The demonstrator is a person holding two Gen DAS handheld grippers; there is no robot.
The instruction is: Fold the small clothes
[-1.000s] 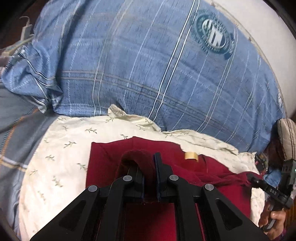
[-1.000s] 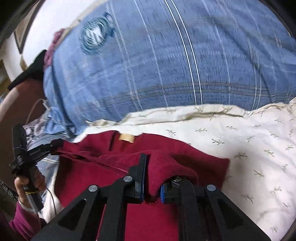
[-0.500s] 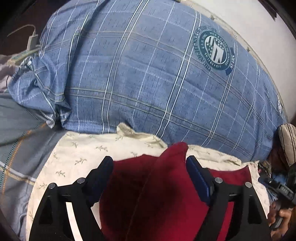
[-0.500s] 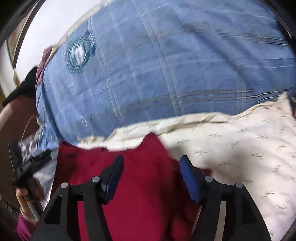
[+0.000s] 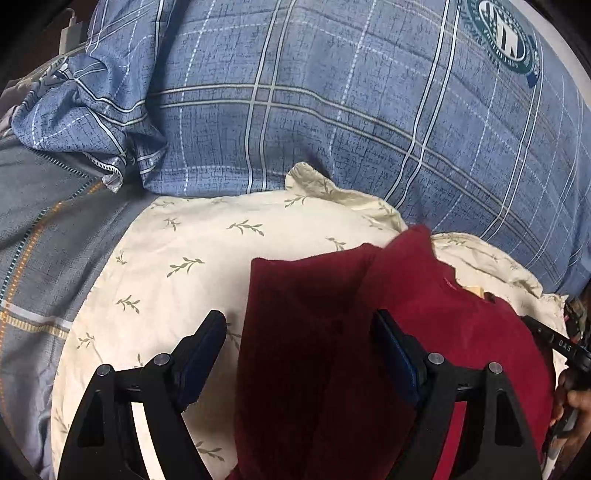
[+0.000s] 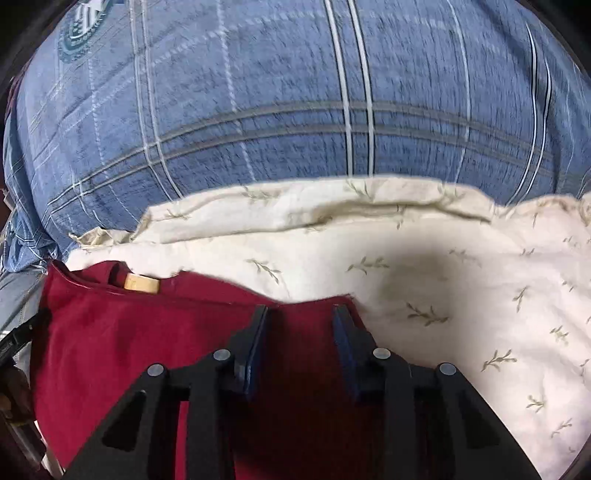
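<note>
A dark red garment (image 5: 332,314) lies on a cream leaf-print cloth (image 5: 177,258). A fold of it rises to a peak near the cloth's far edge. My left gripper (image 5: 299,325) is open, its jaws wide apart above the garment's left part, holding nothing. In the right wrist view the same garment (image 6: 129,332) lies flat with a tan neck label (image 6: 142,284) at its far left. My right gripper (image 6: 301,314) is open above the garment's far right corner, with red fabric showing between the jaws but not clamped.
A big blue plaid pillow (image 5: 332,110) with a round green emblem (image 5: 506,33) lies just behind the cloth. Grey striped bedding (image 5: 40,221) is at the left. The other gripper and the hand holding it (image 5: 565,365) show at the right edge.
Both grippers were shut on folds of the red garment a second ago. Both have opened and let go. The garment has dropped onto the cloth, and the right jaws have narrowed since half a second ago.
</note>
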